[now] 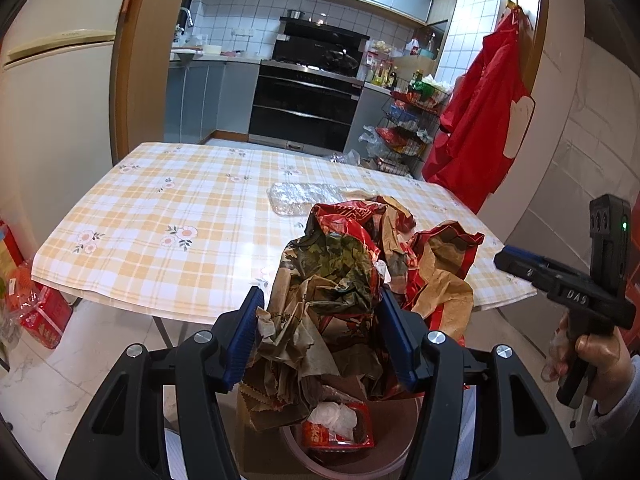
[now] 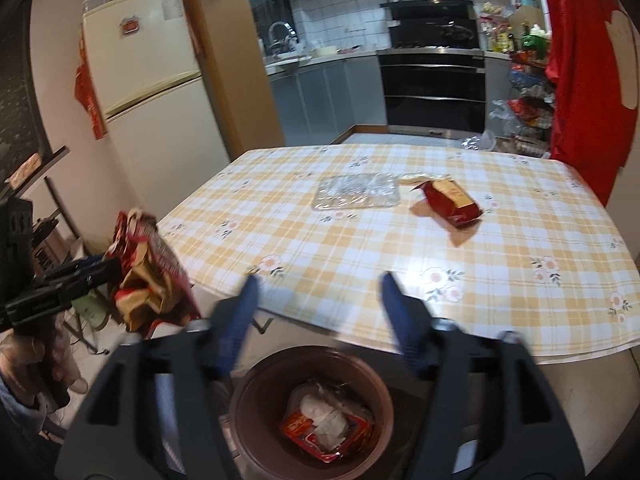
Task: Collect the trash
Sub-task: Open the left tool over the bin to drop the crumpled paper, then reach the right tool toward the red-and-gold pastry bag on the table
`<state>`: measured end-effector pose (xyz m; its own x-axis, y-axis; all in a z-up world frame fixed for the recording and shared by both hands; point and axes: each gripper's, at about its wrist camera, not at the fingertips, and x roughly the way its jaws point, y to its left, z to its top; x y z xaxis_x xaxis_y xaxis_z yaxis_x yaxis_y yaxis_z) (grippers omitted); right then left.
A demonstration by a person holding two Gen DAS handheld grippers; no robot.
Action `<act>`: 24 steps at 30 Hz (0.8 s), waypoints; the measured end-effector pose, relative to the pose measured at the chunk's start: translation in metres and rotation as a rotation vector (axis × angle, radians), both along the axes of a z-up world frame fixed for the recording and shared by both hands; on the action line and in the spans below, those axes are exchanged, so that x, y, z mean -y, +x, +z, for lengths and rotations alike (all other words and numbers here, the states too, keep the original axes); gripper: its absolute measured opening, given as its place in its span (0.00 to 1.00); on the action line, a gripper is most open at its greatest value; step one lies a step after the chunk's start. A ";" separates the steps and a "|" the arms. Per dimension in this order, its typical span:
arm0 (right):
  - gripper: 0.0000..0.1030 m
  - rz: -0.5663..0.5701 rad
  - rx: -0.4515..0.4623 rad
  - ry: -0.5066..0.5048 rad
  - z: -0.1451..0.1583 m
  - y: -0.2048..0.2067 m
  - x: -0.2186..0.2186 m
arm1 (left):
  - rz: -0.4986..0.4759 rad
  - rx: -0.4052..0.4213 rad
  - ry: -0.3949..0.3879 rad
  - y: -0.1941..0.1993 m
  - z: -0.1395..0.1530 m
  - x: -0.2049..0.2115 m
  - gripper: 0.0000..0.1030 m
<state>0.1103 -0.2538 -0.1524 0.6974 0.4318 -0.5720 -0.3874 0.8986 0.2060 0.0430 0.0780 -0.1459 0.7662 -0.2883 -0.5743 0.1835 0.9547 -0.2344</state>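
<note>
My left gripper (image 1: 320,312) is shut on a big crumpled wad of red and brown wrapping paper (image 1: 340,280), held above the round brown trash bin (image 1: 392,466); the wad also shows in the right wrist view (image 2: 148,276). The bin (image 2: 256,400) stands on the floor at the table's near edge and holds a red packet with white tissue (image 2: 324,426). My right gripper (image 2: 316,300) is open and empty above the bin. On the table lie a red snack bag (image 2: 452,202) and a clear plastic tray (image 2: 356,192), the tray also in the left view (image 1: 296,196).
The table has a yellow checked cloth (image 2: 360,248). A cream fridge (image 2: 148,92) stands left, a red garment (image 1: 476,120) hangs right, a wire rack of groceries (image 1: 404,128) beyond. Red boxes (image 1: 44,316) sit on the floor left. The kitchen with oven (image 1: 304,104) lies behind.
</note>
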 end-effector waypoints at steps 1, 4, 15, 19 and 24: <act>0.75 -0.005 0.001 0.003 0.000 0.000 0.003 | -0.010 -0.006 0.001 0.000 -0.002 0.002 0.55; 0.78 -0.031 0.004 0.007 0.000 0.003 0.010 | -0.047 -0.026 0.010 0.001 -0.007 0.013 0.56; 0.79 -0.089 -0.021 0.028 -0.011 0.010 0.035 | -0.178 -0.094 0.006 0.005 -0.033 0.051 0.76; 0.79 -0.097 -0.042 0.030 -0.019 0.012 0.038 | -0.156 -0.099 0.003 0.008 -0.036 0.048 0.80; 0.80 -0.103 -0.065 0.030 -0.030 0.019 0.040 | -0.114 -0.117 -0.001 0.015 -0.041 0.041 0.81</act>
<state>0.1295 -0.2934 -0.1820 0.7011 0.3771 -0.6052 -0.2784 0.9261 0.2545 0.0584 0.0371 -0.1865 0.6568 -0.3698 -0.6572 0.2617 0.9291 -0.2613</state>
